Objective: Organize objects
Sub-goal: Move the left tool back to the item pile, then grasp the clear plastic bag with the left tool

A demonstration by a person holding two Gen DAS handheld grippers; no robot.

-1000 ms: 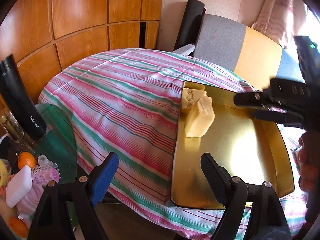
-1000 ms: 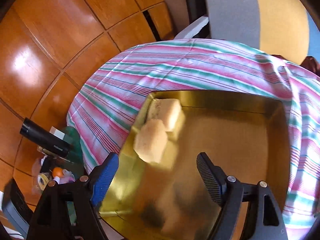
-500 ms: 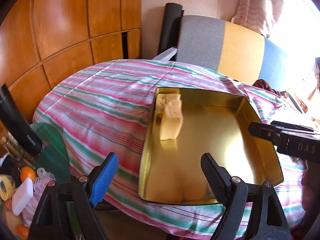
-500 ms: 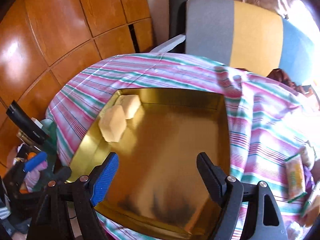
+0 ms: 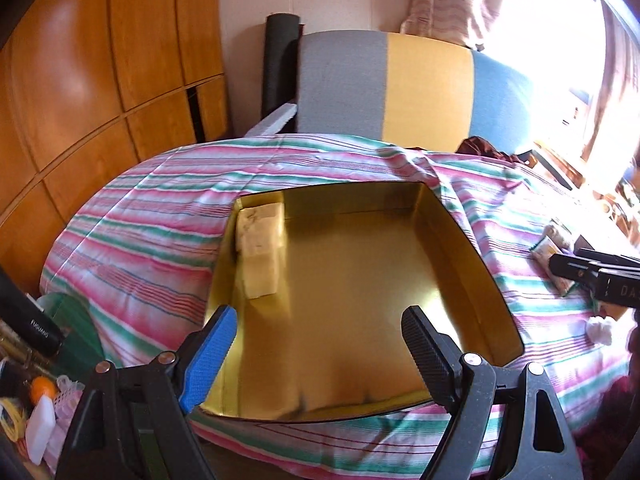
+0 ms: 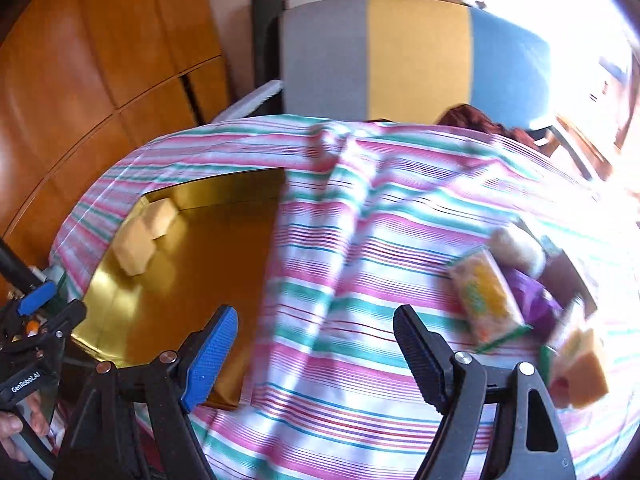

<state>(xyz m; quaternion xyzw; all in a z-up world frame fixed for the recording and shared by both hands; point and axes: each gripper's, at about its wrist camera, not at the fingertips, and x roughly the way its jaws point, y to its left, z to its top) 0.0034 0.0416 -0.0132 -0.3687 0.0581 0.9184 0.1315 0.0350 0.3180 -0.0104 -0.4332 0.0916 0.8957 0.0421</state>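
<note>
Because two pale sponge blocks (image 5: 261,249) already sit tucked into the gold tray's (image 5: 460,236) ten o'clock corner, the remaining packets (image 6: 486,300) at three o'clock on the striped cloth (image 6: 340,264) look next. Both the left gripper (image 5: 316,354) and right gripper (image 6: 314,354) hang spread wide, holding nothing.

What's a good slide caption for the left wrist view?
Open left gripper above gold tray holding two sponges on striped cloth.

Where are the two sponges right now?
The sponges sit side by side against the far left corner of the gold tray, on the striped cloth, in both views.
</note>
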